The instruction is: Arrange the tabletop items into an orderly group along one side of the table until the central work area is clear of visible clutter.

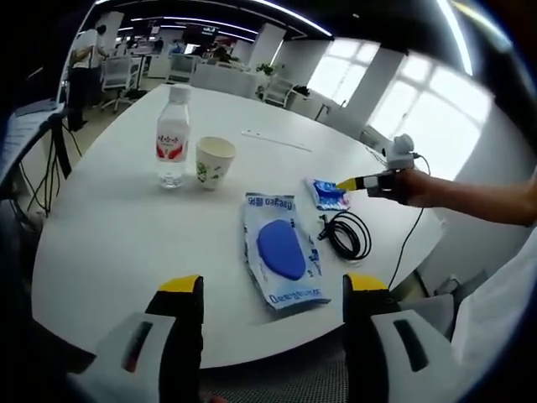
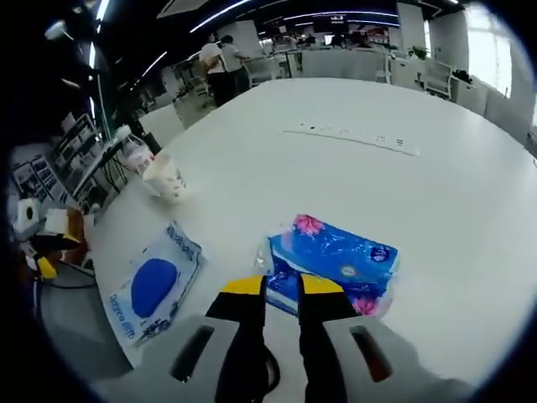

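While the left gripper (image 1: 273, 294) hung at the near edge of the white table (image 1: 126, 227), its yellow-tipped jaws stood wide apart with nothing between them. Just beyond lay a clear pouch (image 1: 284, 250) with a blue oval inside and blue lettering that seemed to read "Oxygen" — I could not be sure. Beside it sat a coiled black cable (image 1: 348, 233). The right gripper (image 2: 281, 285) had its jaws nearly closed on the near edge of a blue tissue pack (image 2: 336, 260) printed with pink flowers; whether they truly pinched it I couldn't tell. Farther off stood a paper cup (image 1: 214, 161) with a green print and, close beside it, a water bottle (image 1: 172, 138) with a red-and-white label — its writing too small to read.
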`<state>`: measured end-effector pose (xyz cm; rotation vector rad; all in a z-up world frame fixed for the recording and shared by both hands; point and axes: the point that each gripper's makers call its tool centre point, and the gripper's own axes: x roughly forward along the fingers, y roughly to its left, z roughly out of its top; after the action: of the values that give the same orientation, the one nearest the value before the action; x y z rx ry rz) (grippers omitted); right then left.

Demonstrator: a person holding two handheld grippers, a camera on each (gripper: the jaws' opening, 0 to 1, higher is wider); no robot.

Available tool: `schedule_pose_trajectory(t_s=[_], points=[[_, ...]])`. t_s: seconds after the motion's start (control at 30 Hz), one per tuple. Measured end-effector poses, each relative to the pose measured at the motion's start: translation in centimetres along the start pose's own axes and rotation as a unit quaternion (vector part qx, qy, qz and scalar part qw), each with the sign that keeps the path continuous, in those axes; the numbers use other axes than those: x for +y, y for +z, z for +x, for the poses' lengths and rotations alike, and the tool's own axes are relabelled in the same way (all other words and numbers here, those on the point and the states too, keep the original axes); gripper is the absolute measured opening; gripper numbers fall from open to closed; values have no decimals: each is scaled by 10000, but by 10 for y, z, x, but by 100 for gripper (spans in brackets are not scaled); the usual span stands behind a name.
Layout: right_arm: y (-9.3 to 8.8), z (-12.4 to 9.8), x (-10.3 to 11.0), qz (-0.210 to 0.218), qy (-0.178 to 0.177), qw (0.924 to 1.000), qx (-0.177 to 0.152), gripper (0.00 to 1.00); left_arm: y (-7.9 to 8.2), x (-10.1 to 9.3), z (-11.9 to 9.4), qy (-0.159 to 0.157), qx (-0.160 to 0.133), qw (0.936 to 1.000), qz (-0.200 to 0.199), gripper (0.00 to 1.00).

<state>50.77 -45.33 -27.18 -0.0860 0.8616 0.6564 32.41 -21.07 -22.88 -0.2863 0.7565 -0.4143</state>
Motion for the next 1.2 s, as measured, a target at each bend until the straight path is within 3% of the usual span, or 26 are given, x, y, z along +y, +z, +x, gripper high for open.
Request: schedule_pose_trajectory(t_s=[0.17, 0.5, 0.67, 1.2], points=[[2, 11, 32, -412, 359, 9984, 135, 12, 2, 3, -2, 21, -53, 10000, -48, 68], [-3, 44, 68, -1105, 974, 9873, 588, 13, -3, 4, -5, 44, -77, 9999, -112, 68], [-4, 58, 78, -1466, 1111, 9799, 772, 13, -4, 5, -8, 68, -111, 9998, -156, 68], [4, 87, 98, -1974, 1330, 9652, 1088, 17, -5, 9, -13, 139, -160, 9995, -217, 68]])
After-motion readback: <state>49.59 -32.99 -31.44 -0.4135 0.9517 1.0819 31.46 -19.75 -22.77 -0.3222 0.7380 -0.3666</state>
